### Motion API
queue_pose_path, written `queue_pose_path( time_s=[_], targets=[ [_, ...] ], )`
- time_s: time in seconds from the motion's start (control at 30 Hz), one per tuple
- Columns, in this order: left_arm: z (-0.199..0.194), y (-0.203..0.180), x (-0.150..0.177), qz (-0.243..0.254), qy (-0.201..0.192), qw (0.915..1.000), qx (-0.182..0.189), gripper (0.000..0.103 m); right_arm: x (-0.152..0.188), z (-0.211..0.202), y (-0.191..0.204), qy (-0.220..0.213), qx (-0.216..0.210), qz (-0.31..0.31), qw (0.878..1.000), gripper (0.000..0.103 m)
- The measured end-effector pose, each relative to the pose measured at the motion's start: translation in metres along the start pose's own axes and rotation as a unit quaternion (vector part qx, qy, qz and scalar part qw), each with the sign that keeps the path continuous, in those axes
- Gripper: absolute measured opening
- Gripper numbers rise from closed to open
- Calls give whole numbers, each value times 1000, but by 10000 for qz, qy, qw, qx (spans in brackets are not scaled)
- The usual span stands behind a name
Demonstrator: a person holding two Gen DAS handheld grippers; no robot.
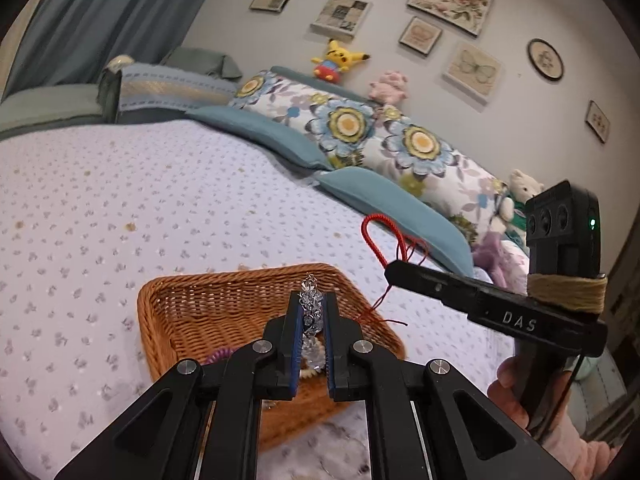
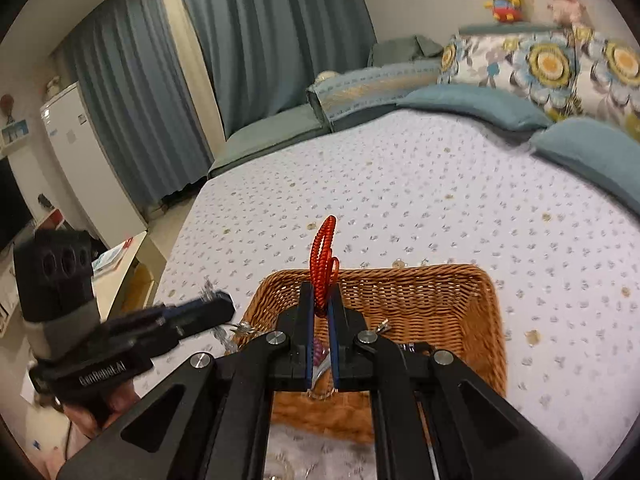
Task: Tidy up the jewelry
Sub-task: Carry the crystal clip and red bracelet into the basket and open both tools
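Observation:
A brown wicker basket (image 1: 192, 300) (image 2: 460, 304) sits on the lilac bedspread, with a purple coil and other jewelry pieces lying inside. My left gripper (image 1: 313, 300) is shut on a silver crystal chain (image 1: 310, 286) that sticks up past its tips and hangs above the basket. My right gripper (image 2: 321, 294) is shut on a red cord bracelet (image 2: 325, 248), whose loops stand above its tips. In the left wrist view the right gripper (image 1: 394, 270) comes in from the right with the red cord (image 1: 374, 236) dangling. The left gripper (image 2: 218, 306) shows blurred at the left of the right wrist view.
The bed (image 2: 400, 184) stretches back to blue pillows (image 1: 384, 204), a floral cushion (image 1: 384, 132) and plush toys (image 1: 338, 58). Blue curtains (image 2: 248, 40), a white fridge (image 2: 76, 152) and a low table (image 2: 120, 268) stand left of the bed. A hand (image 1: 516, 392) holds the right gripper.

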State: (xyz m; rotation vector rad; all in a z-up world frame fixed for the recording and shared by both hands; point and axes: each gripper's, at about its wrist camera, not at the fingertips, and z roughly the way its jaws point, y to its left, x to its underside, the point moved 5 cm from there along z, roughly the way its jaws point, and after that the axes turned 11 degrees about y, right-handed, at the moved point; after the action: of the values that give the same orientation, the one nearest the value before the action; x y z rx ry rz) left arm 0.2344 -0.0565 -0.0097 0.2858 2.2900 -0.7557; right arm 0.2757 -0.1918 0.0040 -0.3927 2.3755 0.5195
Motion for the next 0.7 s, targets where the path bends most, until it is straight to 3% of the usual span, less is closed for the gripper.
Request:
queue_pose_path(
  time_s=[0.1, 0.37, 0.7],
  targets=[
    [22, 16, 2, -140, 151, 9998, -68, 9, -6, 29, -14, 169, -12, 184, 9997, 9],
    [59, 33, 15, -158, 522, 9981, -279, 9, 8, 92, -38, 705, 486, 310, 9958, 9],
    [80, 35, 27, -94, 819, 9955, -457, 9, 23, 124, -58, 1230, 466, 564, 9897, 9]
  ],
)
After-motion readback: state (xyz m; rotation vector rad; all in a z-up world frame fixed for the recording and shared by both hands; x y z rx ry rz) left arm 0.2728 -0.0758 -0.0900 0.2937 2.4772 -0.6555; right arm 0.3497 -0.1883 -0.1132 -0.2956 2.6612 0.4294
